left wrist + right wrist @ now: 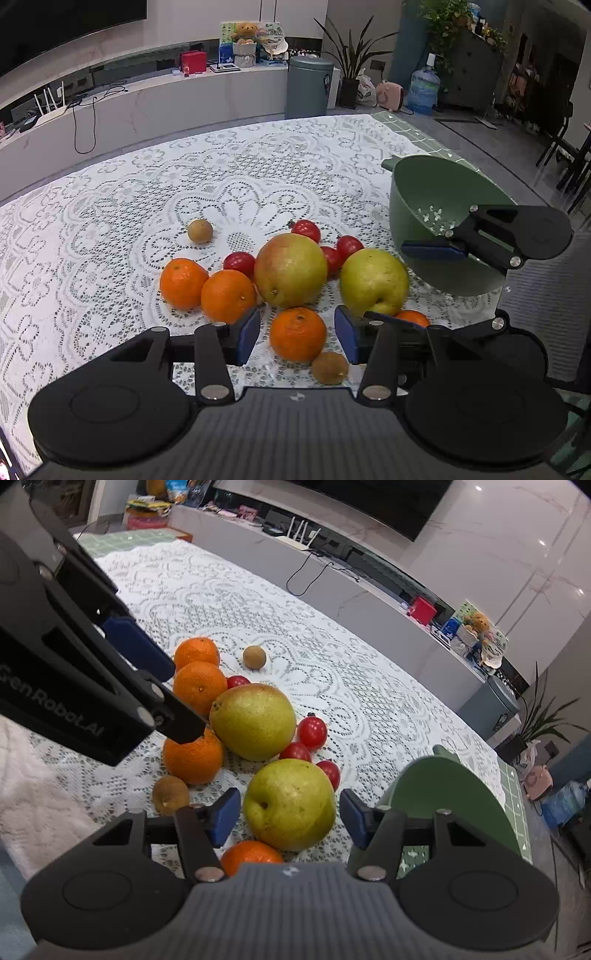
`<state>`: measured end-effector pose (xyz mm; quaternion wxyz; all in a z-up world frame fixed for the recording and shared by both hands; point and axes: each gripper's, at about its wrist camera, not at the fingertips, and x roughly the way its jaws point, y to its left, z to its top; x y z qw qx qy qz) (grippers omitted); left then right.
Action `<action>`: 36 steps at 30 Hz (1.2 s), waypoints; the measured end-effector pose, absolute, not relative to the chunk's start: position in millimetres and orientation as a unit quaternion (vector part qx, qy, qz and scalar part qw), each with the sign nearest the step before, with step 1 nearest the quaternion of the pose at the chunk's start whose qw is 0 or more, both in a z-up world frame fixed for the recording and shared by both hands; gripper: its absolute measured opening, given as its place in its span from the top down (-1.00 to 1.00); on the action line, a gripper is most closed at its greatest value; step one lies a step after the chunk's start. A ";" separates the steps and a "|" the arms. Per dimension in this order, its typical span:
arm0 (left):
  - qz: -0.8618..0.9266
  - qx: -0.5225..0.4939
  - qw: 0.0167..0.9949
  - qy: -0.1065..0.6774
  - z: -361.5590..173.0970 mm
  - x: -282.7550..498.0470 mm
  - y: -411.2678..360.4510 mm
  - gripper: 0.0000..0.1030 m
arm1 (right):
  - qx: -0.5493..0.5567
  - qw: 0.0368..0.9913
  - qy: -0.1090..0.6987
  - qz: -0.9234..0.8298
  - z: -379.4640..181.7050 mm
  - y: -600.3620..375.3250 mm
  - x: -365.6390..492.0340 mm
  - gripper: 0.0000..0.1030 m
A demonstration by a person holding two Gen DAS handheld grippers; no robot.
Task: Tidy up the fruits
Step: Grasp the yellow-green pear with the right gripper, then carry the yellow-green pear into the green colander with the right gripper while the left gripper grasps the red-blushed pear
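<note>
A pile of fruit lies on the lace tablecloth: several oranges, two yellow-green pears, several cherry tomatoes and two small brown longans. My left gripper (297,338) is open, its blue pads on either side of an orange (297,335) without touching it. My right gripper (290,818) is open around the nearer pear (290,805), pads apart from it; that pear also shows in the left wrist view (373,282). The bigger pear (290,270) sits in the pile's middle. A green colander bowl (439,206) stands to the right of the pile.
The lace cloth (147,192) covers the table, with open cloth to the left and behind the pile. One longan (200,231) lies apart at the back. The table's edge runs just beyond the bowl. A cabinet, bin and plants stand behind.
</note>
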<state>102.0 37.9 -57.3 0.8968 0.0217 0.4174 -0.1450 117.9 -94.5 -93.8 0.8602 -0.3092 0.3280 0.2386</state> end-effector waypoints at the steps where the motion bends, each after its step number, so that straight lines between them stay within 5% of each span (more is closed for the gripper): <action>1: -0.143 0.020 0.897 0.419 -58.1 103.6 38.9 -0.09 | -0.316 0.857 0.328 0.239 -95.4 -92.7 118.3 -0.09; 24: -0.158 0.002 0.888 0.431 -70.7 121.7 48.0 -0.18 | -0.368 0.831 0.350 0.228 -115.1 -76.8 135.2 -0.18; 36: -0.172 0.025 0.883 0.435 -62.1 145.4 36.2 -0.30 | -0.341 0.853 0.311 0.243 -72.7 -94.5 125.3 -0.18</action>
